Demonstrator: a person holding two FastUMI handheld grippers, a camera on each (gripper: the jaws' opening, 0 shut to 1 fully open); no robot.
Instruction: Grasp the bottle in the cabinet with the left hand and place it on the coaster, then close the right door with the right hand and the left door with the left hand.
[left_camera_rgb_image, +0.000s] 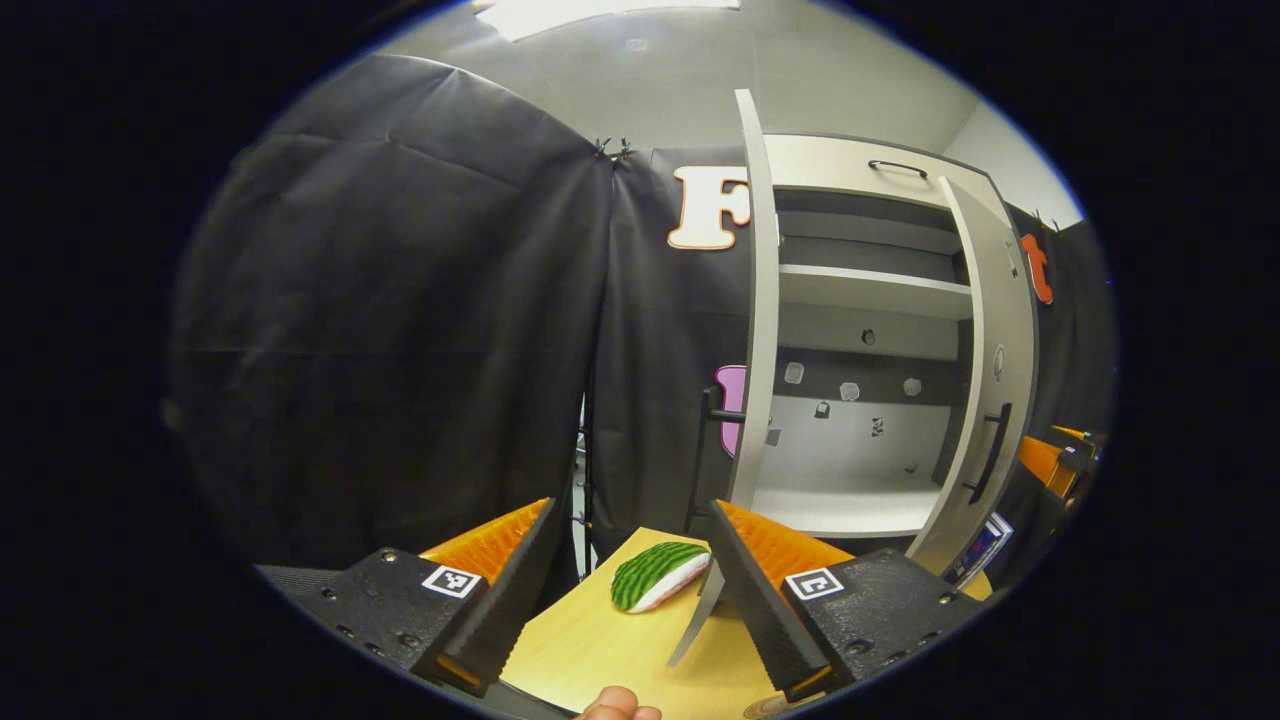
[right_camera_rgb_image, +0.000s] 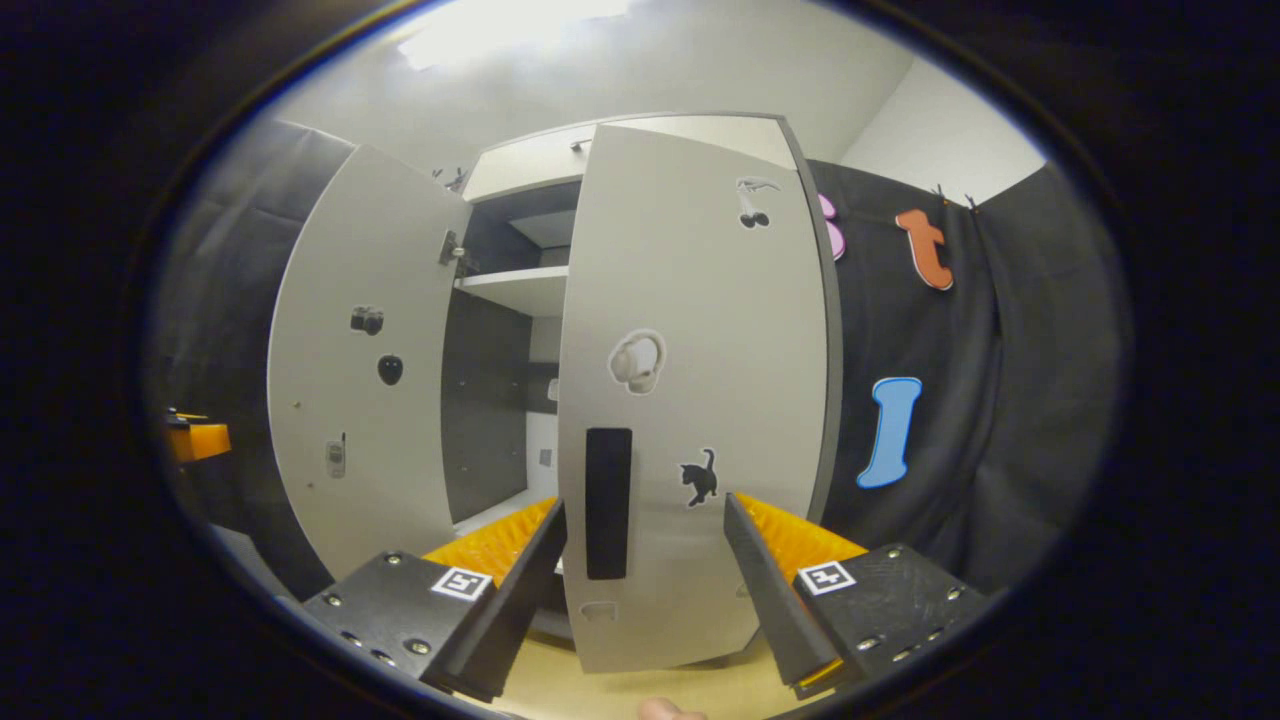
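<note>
Right door (right_camera_rgb_image: 690, 400) stands half open, upright, dead ahead at twelve o'clock of the right hand-held gripper (right_camera_rgb_image: 645, 560), whose jaws gape empty; left hand-held gripper (left_camera_rgb_image: 625, 570) is open too, farther off.

Matt smooth cabinet doors (right_camera_rgb_image: 690, 400), pale wood-look table (left_camera_rgb_image: 610, 650), matt black cloth wall (left_camera_rgb_image: 400, 350)
</note>
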